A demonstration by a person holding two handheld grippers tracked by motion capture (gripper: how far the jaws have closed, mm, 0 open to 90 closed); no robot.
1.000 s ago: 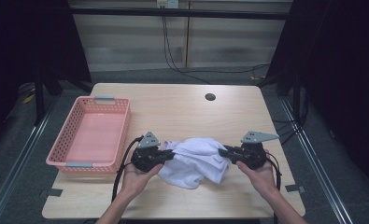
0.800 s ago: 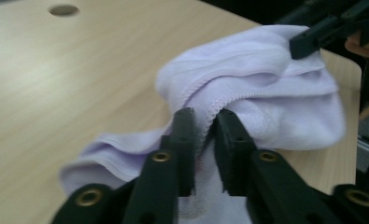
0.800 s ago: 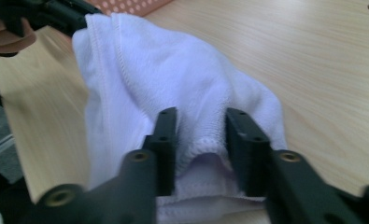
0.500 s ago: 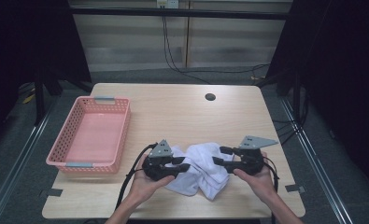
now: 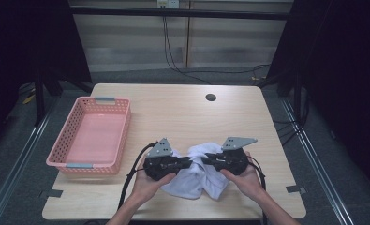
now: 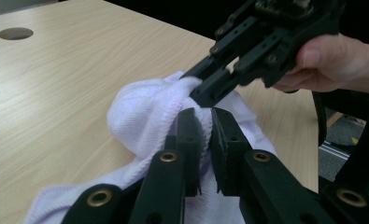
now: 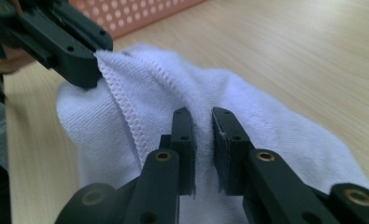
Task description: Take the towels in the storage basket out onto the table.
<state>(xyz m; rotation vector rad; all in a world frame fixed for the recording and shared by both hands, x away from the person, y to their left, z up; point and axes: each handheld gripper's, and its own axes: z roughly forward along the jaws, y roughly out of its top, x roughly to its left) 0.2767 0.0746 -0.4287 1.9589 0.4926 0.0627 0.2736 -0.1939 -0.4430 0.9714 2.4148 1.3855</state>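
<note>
We find a white towel (image 5: 194, 173) bunched on the wooden surface (image 5: 182, 117), near its 6 o'clock edge. A pink basket (image 5: 91, 136) sits well apart from the towel, at its 9 o'clock, and is empty.

The left gripper (image 5: 185, 162) and the right gripper (image 5: 208, 161) face each other over the top of the bundle, tips near one another. In the left gripper view, the left gripper (image 6: 204, 135) has just been closing; its jaws are clenched on a raised fold of the towel (image 6: 149, 116), with cloth pinched between the pads. In the right gripper view, the right gripper (image 7: 203, 140) has likewise just been closing, and its jaws grasp a ridge of the towel (image 7: 266, 121) beside the stitched hem (image 7: 124, 107).

We judge the towel light, soft and limp. It will sag and drape from any point of hold, and will not keep a shape. The terry pile should give the pads fair friction, so slipping is unlikely while a full fold is pinched. The stitched hem is the firmest part; we judge the hem or the corners the better place to hold, since folds in mid-cloth tend to drag extra layers along.
</note>
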